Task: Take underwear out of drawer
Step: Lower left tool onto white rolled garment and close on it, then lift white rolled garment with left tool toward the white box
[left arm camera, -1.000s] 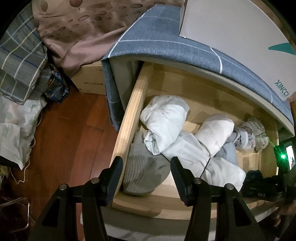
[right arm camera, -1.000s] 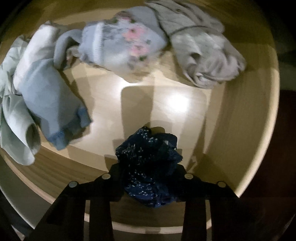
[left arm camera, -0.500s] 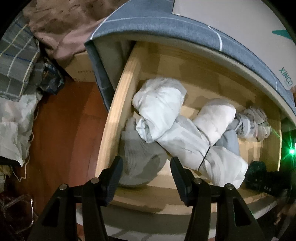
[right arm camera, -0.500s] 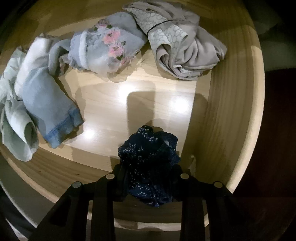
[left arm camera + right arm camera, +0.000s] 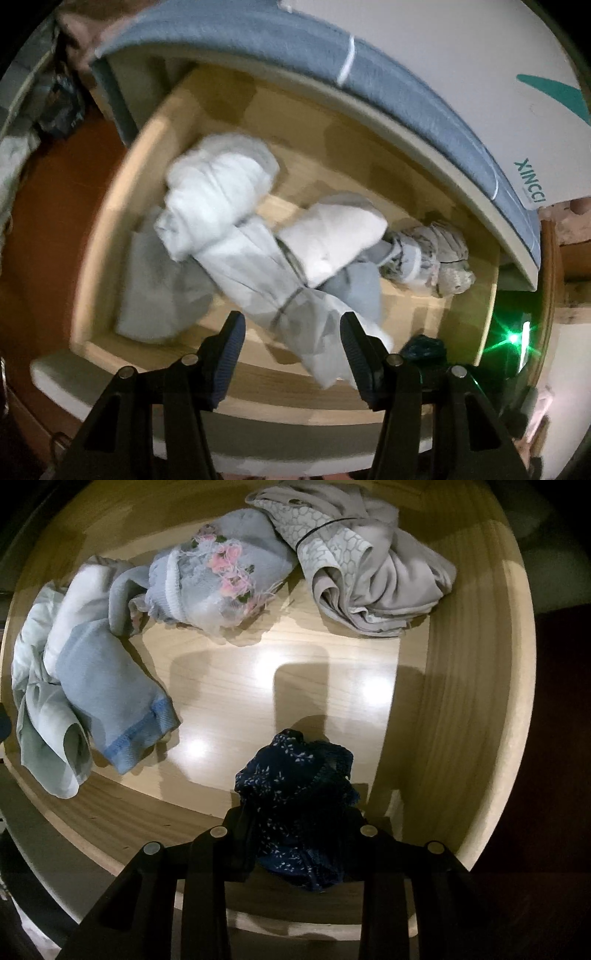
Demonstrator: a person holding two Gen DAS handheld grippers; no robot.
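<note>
Over the last second the left hand-held gripper (image 5: 291, 354) swung rightward along the drawer (image 5: 99, 266): its parted fingers, which had framed the grey folded garment (image 5: 155, 295) at the drawer's left end, came to frame the long pale roll (image 5: 266, 280). The floor and bedding at the left slid mostly out of its view. The right hand-held gripper (image 5: 295, 834) drew back and up with the navy floral underwear (image 5: 295, 794), so the beige patterned garment (image 5: 373, 576) and the drawer's right wall (image 5: 472, 701) showed more fully.
</note>
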